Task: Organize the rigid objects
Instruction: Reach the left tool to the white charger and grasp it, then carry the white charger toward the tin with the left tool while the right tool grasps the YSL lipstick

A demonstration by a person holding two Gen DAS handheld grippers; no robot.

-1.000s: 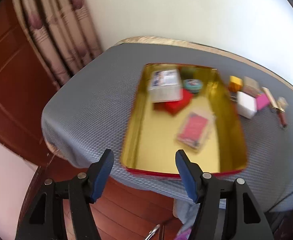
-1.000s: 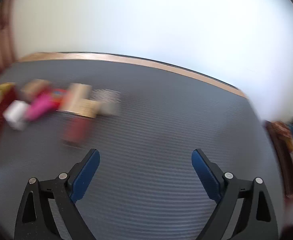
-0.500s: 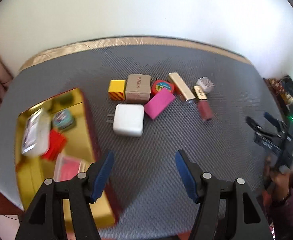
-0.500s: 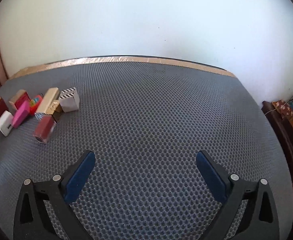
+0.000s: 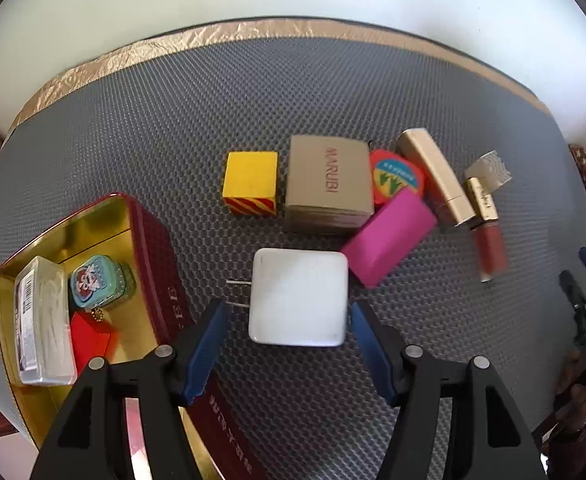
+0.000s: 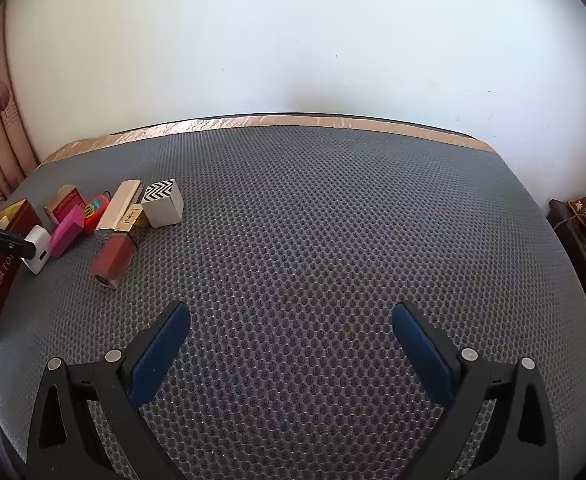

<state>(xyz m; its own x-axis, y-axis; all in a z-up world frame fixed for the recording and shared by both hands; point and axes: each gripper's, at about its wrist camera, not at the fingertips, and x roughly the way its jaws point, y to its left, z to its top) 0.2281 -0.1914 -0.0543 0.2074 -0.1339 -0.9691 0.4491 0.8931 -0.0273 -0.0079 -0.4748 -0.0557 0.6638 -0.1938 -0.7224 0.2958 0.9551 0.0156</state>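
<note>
Only the left view shows the tin [image 5: 149,236]'s contents, perhaps trinkets; both grippers' fingers [image 5: 207,344] apart.

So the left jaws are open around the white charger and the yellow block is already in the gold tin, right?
Not quite. The yellow block sits on the grey mat, outside the gold tin, as the left wrist view shows. The left gripper does stand open around the white charger.

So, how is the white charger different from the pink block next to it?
The white charger is square and flat, with two metal prongs on one side; the pink block is oblong and has none. The charger lies straight between the left gripper's open jaws; the pink block lies at a slant, outside them. Both rest on the grey mat.
</note>
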